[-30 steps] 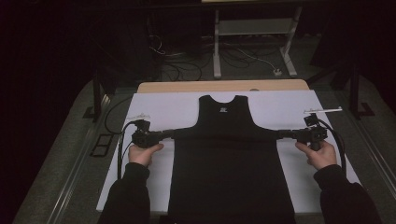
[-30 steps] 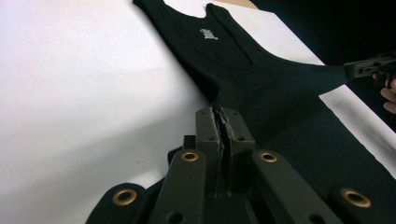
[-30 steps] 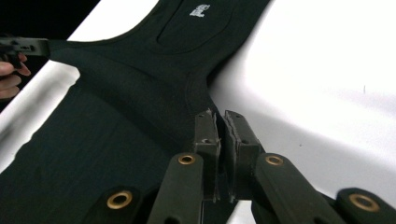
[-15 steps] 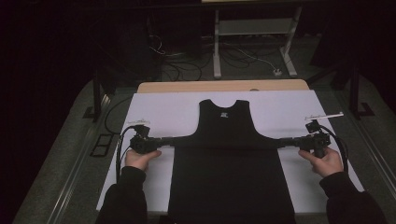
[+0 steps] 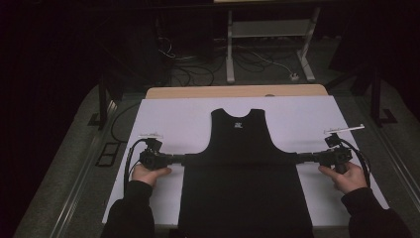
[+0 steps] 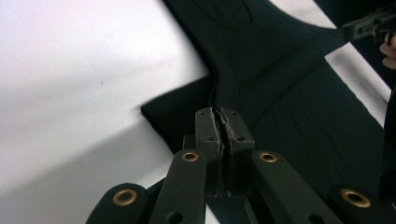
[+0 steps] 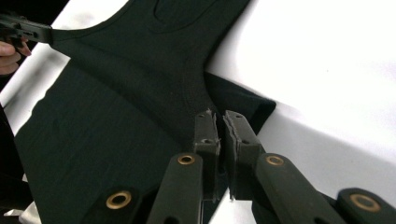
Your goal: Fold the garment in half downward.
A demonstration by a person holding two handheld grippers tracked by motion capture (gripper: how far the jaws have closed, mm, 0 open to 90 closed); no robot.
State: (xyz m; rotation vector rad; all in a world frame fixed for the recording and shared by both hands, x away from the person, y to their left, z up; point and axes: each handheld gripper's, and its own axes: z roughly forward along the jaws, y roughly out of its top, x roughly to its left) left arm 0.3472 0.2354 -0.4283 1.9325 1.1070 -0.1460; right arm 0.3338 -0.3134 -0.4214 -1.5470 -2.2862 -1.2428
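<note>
Two tongs are in your hands, one at each side of the black sleeveless top (image 5: pixel 242 183), and both are pressed together on its cloth. Your left tongs (image 5: pixel 182 159) pinch the left side edge of the garment, just below the armhole; in the left gripper view the left tongs (image 6: pixel 223 113) are closed with a thin fold of black cloth between the pads. Your right tongs (image 5: pixel 300 157) pinch the opposite side edge at the same level, and in the right gripper view the right tongs (image 7: pixel 220 114) are also closed on a fold of the cloth.

The top lies flat between the two tongs, on the white surface (image 5: pixel 173 119), and its cloth is stretched in a straight line from one grip to the other. The neck opening and a small white label (image 5: pixel 238 124) lie beyond the tongs, on the far side from you. The wider body of the garment lies on the near side of the tongs and reaches to the near edge of the surface, between your two sleeves. Your left hand (image 5: pixel 150 173) and your right hand (image 5: pixel 349 176) rest just behind their tongs, over the white cover. Outside each grip, a small corner of black cloth lies on the white surface, next to the closed pads.
</note>
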